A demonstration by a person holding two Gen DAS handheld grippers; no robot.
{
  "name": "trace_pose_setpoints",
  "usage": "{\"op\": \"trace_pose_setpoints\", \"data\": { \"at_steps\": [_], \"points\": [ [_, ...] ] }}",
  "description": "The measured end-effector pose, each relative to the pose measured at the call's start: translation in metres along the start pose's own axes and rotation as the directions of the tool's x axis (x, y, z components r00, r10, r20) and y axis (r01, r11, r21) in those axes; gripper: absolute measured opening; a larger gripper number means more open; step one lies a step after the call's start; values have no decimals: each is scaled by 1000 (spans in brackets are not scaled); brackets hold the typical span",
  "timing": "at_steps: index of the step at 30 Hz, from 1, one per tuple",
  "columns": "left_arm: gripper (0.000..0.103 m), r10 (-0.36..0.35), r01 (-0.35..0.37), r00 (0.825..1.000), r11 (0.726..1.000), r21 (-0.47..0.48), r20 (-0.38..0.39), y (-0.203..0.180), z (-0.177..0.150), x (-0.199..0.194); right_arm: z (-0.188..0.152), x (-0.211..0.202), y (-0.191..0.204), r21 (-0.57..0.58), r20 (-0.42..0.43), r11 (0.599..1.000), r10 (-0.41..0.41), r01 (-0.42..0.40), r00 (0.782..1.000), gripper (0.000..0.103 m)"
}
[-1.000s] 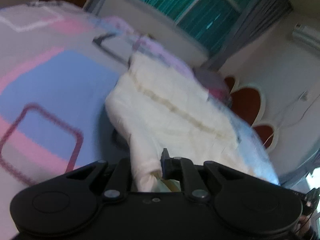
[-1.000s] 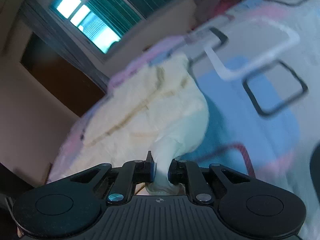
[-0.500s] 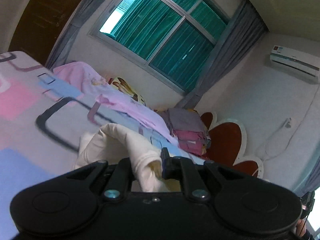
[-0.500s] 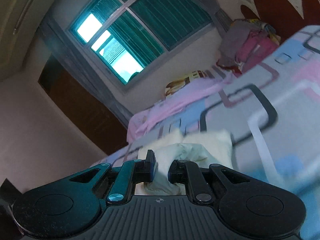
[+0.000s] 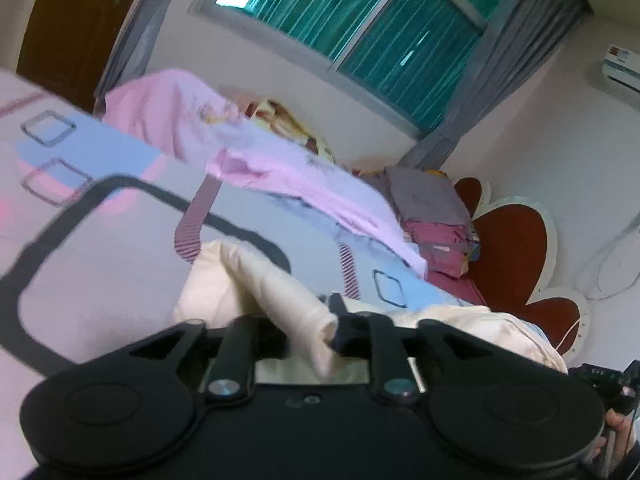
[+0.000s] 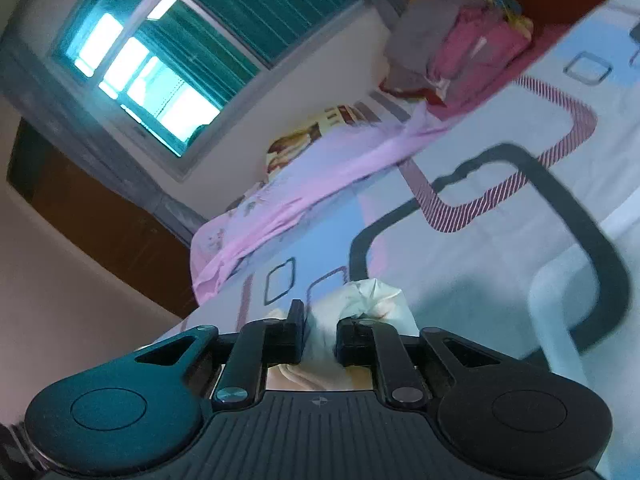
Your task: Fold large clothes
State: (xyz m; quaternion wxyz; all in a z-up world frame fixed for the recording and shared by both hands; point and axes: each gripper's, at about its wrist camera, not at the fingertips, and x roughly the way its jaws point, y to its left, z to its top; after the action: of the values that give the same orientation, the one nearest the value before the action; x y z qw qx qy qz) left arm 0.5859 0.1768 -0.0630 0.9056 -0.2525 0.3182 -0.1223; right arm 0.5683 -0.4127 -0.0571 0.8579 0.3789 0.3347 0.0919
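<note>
Both claws have just been opening, each with a bunch of the cream garment [image 5: 256,280] between its jaws. On the left gripper [image 5: 310,330] the cloth leans on the right jaw and hangs clear of the left one, so it reads as released; on the right gripper [image 6: 320,330] the jaws stand apart with slack cloth [image 6: 360,300] in the gap, not pinched. A second ago both were clenched on stretched fabric and the garment lay spread out ahead; now it sits bunched close under the claws, low at six o'clock in each view. That suggests a fold has been carried across and is being let go, so the doubled edge should settle on the bed.

Soft and thick, perhaps quilted, the garment falls in rounded rolls with no sharp creases. It rests on a smooth bedsheet [image 5: 100,248] printed with pale blue and pink patches and dark rounded-square outlines. Toward twelve o'clock a pink cloth [image 5: 180,112] lies rumpled along the far edge; at two o'clock sits a stack of folded clothes [image 5: 436,228], grey over magenta, before a red scalloped headboard [image 5: 508,248]. Green curtains [image 5: 380,16] fill the window above.
</note>
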Motion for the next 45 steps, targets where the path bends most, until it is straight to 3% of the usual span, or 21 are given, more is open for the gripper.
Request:
{"op": "trace_pose_setpoints", "data": {
  "at_steps": [2,3,4,6,10,16,17,18,19,20,21,24,27,29,32,35,38,42,43,44,45],
  "points": [
    [46,6,-6,1000,999,-41,7,11,5,6,3,3,-6,-7,35,1000,-4,4,999,55],
    [78,21,-19,999,999,-41,47,15,6,2,3,1,-5,-23,67,999,-24,25,997,75],
    [87,48,-45,994,999,-29,102,18,6,-5,4,-2,-6,-42,103,998,-36,40,994,84],
    [87,49,-49,993,999,-4,104,26,9,-8,7,-4,-9,-70,115,997,-21,29,993,85],
    [86,68,-67,997,996,53,-33,42,13,12,8,4,-9,-186,73,979,-73,85,995,85],
    [79,42,-24,979,996,90,-199,53,12,48,7,47,-13,-275,-43,956,-115,99,992,84],
    [68,38,-18,976,995,95,-212,53,14,54,6,55,-12,-291,-60,953,-110,89,992,70],
    [39,20,4,972,995,101,-233,53,14,56,6,61,-11,-302,-80,949,-113,84,990,47],
    [24,4,23,969,994,105,-248,51,13,60,5,67,-9,-322,-100,942,-132,94,986,37],
    [20,7,25,969,992,128,-248,48,13,61,3,72,-5,-359,-105,927,-161,113,981,17],
    [6,2,36,973,986,160,-232,44,12,60,1,74,1,-403,-85,905,-184,135,979,12],
    [5,-75,95,990,980,174,-121,37,18,36,-1,62,17,-447,10,877,-192,176,981,8],
    [5,-169,174,985,969,173,-47,42,24,21,-3,56,32,-499,94,841,-187,209,978,8],
    [5,-119,132,988,979,153,-94,48,24,35,-8,69,34,-539,95,808,-225,240,970,8],
    [5,-53,73,983,991,115,-174,59,9,59,-19,100,16,-521,17,811,-302,266,953,8],
    [10,-55,68,978,996,56,-199,73,-3,70,-33,120,-6,-500,-49,821,-346,277,937,8],
    [13,-82,80,975,997,-19,-205,91,-10,75,-36,120,-21,-446,-44,855,-318,266,947,9],
    [17,-86,82,977,996,-27,-193,93,-11,74,-36,120,-21,-457,-45,848,-325,270,945,10],
    [21,-80,77,979,997,-25,-190,91,-9,74,-35,119,-19,-453,-50,849,-329,272,943,12],
    [26,-70,67,981,998,-21,-182,89,-7,72,-32,116,-15,-447,-44,846,-344,290,938,30],
    [44,-43,41,984,999,-17,-174,88,-5,66,-29,109,-10,-443,-1,826,-390,349,921,74]
  ]
}}
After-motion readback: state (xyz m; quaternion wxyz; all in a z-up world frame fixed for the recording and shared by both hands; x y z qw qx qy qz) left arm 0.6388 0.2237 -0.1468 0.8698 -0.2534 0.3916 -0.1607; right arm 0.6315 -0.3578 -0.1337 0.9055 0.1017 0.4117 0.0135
